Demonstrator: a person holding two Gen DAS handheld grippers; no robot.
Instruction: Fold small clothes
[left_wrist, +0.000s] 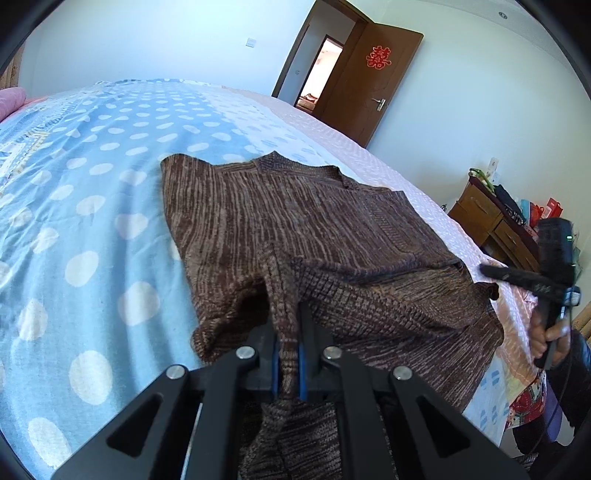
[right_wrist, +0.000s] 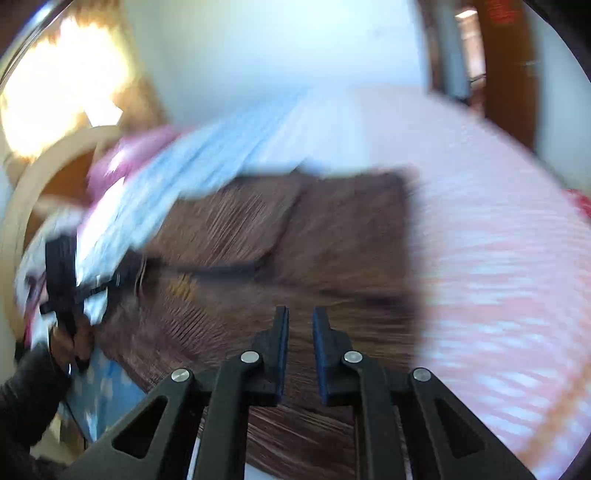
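Note:
A brown striped knit sweater (left_wrist: 295, 221) lies spread on the bed, its near part folded over. My left gripper (left_wrist: 290, 314) is shut on a fold of the sweater's near edge, which hangs down between the fingers. My right gripper (right_wrist: 300, 314) is open and empty, hovering above the sweater (right_wrist: 332, 240); that view is blurred by motion. The right gripper also shows in the left wrist view (left_wrist: 491, 271) at the sweater's right edge. The left gripper shows in the right wrist view (right_wrist: 136, 269) at the left.
The bed has a blue sheet with white dots (left_wrist: 92, 221) and a pink patterned part (right_wrist: 498, 277). A wooden cabinet (left_wrist: 491, 221) with bags stands beside the bed. A brown door (left_wrist: 369, 81) is open at the back.

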